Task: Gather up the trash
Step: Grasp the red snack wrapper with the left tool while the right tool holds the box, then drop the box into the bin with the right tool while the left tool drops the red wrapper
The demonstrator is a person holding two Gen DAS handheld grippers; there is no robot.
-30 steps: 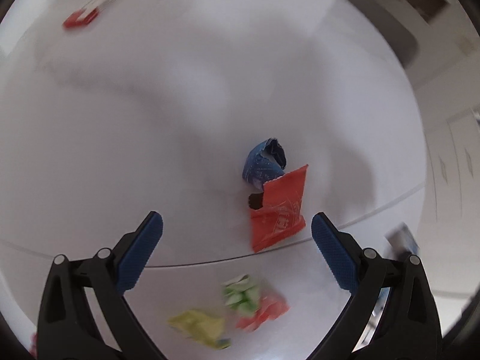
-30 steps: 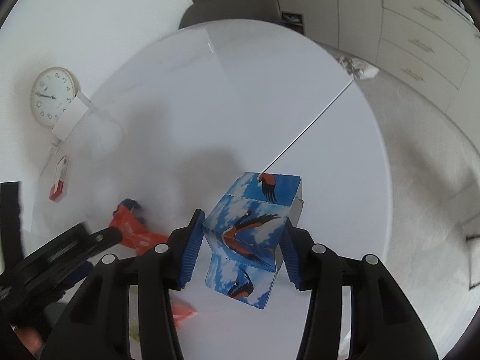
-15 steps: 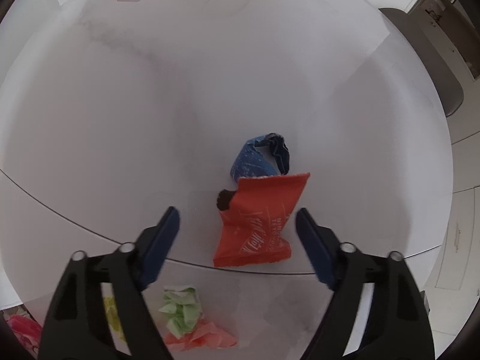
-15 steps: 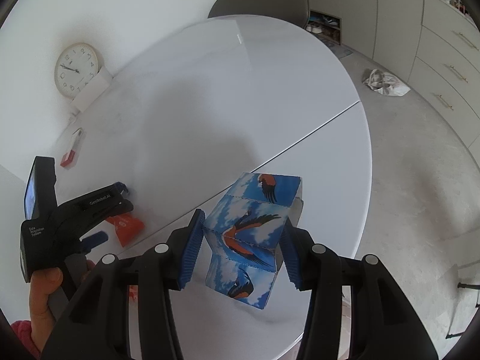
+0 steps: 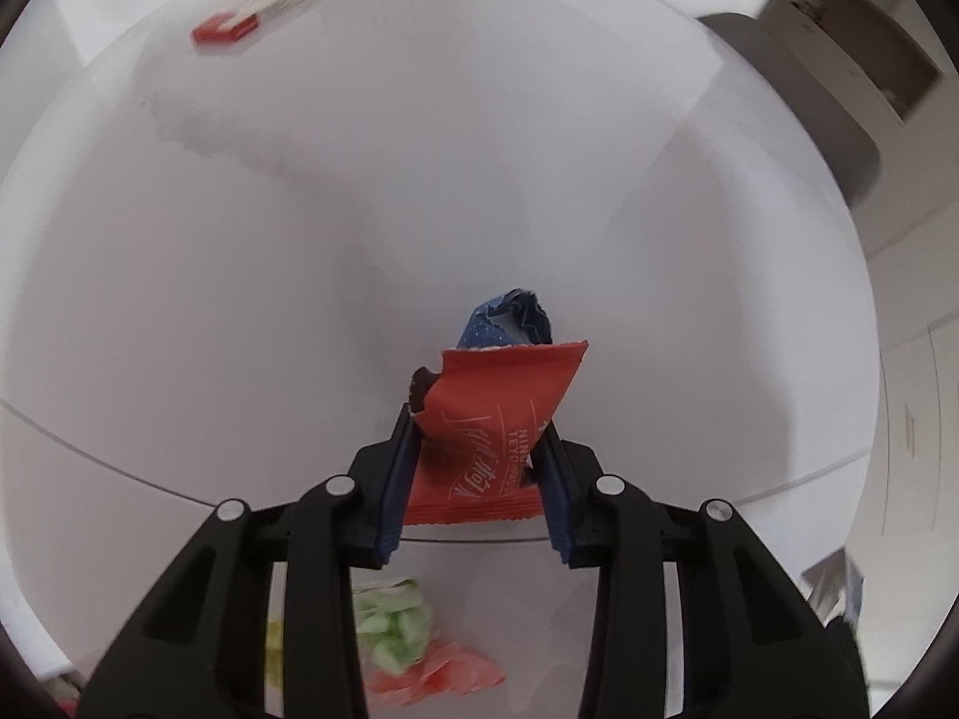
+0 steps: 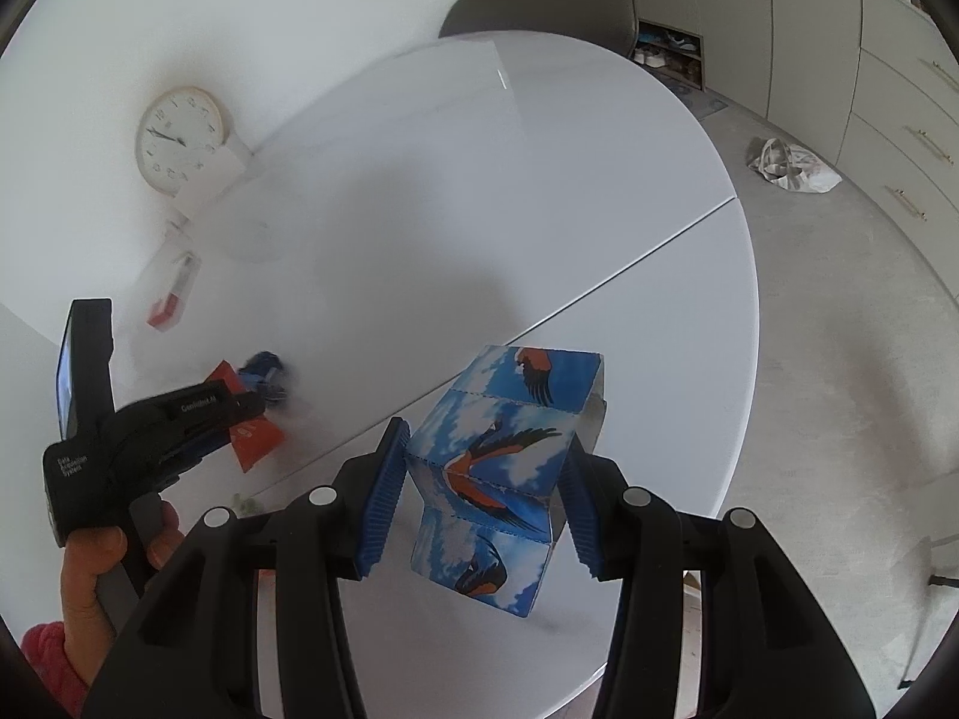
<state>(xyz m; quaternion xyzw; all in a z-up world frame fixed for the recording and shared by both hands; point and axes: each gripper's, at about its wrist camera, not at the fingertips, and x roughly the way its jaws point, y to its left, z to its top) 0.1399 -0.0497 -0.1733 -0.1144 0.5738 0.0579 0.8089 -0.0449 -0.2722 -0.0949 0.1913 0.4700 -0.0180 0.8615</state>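
A red snack wrapper [image 5: 491, 437] lies on the white round table [image 5: 359, 210], with a crumpled blue wrapper [image 5: 509, 320] just behind it. My left gripper [image 5: 476, 425] points down at the table; its jaws are closing, and both pads touch the red wrapper's side edges. The right wrist view shows the same left gripper [image 6: 240, 413], a hand [image 6: 90, 563] holding it, on the red wrapper [image 6: 258, 440] beside the blue wrapper [image 6: 267, 368]. My right gripper [image 6: 485, 440] is shut on a blue carton with a bird print [image 6: 497, 461], held above the table's near half.
Crumpled green paper [image 5: 395, 629] and pink paper [image 5: 443, 671] lie near my left fingers. A small red-and-white box [image 5: 252, 15] sits at the far side, near a round clock [image 6: 180, 141]. A grey chair [image 6: 539, 6] stands behind the table. A cloth bag [image 6: 791, 165] lies on the floor.
My left jaws have come from wide open to touching the red wrapper, and the gripper has moved up over it. The right gripper has shifted sideways with the carton still held.
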